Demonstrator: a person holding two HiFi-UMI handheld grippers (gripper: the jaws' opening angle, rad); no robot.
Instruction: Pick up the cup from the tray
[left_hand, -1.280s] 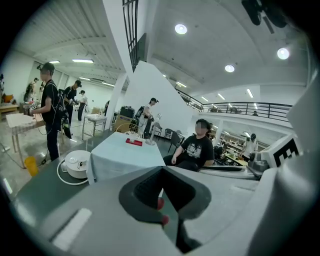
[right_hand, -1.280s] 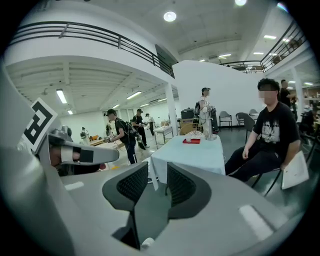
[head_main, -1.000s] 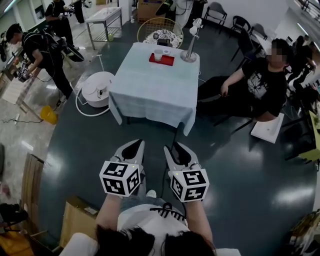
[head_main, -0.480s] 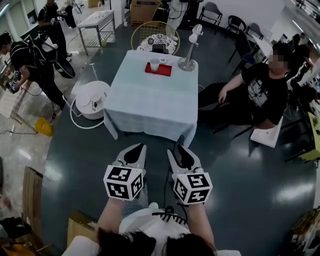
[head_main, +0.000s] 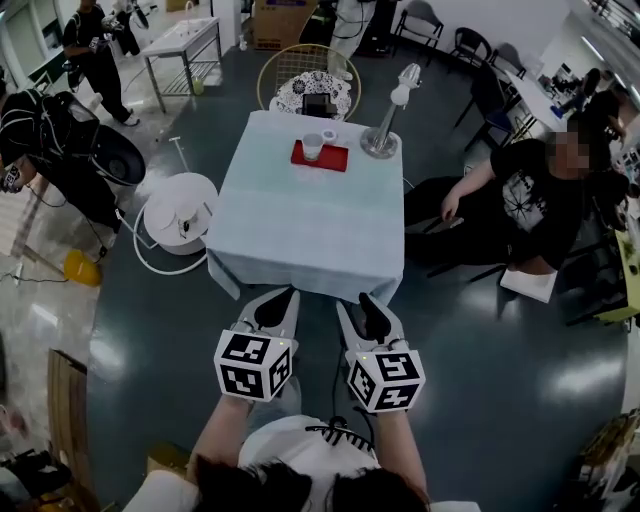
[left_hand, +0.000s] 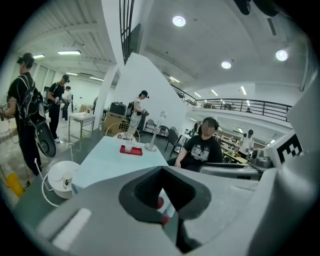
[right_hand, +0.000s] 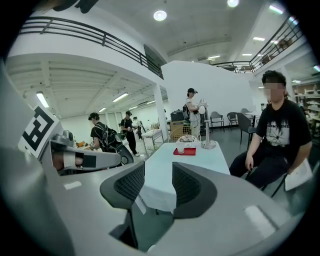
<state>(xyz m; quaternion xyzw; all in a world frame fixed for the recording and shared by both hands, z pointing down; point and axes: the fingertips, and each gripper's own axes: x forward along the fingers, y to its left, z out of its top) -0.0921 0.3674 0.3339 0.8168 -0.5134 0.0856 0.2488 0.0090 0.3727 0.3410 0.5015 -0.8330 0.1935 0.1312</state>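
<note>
A pale cup (head_main: 313, 146) stands on a red tray (head_main: 330, 158) at the far side of a table (head_main: 300, 230) covered in a light cloth. Both grippers hang short of the table's near edge, well away from the cup. My left gripper (head_main: 275, 305) is shut with nothing in it. My right gripper (head_main: 370, 312) is open; its jaws have just been opening and nothing is between them. The left gripper view shows the cup (left_hand: 128, 147) and tray (left_hand: 131, 150) far ahead of the closed left gripper (left_hand: 162, 170). In the right gripper view, the tray (right_hand: 185, 151) lies beyond the right gripper (right_hand: 158, 172).
A silver lamp (head_main: 385, 130) stands on the table right of the tray. A wicker chair (head_main: 310, 80) is behind the table. A person (head_main: 530, 190) sits at its right. A white round unit (head_main: 180, 212) lies on the floor at its left, near people (head_main: 60, 150) with gear.
Both grippers have moved forward toward the table, whose near edge now lies just ahead of their tips. The people at the left have shifted.
</note>
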